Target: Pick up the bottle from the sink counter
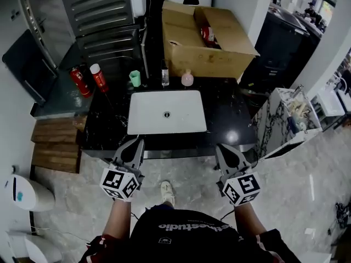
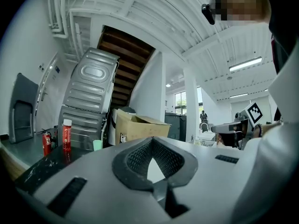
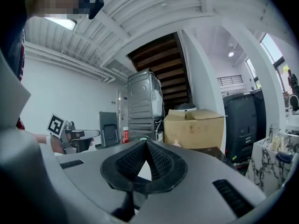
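A red bottle with a white cap stands upright on the black sink counter, at its far left. It also shows as a small red bottle in the left gripper view and as a distant red bottle in the right gripper view. My left gripper hangs at the counter's front edge, left of the white basin, shut and empty. My right gripper is level with it at the front right, also shut with nothing in it. Both are well short of the bottle.
A red extinguisher stands left of the bottle. A green cup, a faucet and a pink dispenser line the basin's far edge. An open cardboard box sits behind. A marble-topped stand is at the right.
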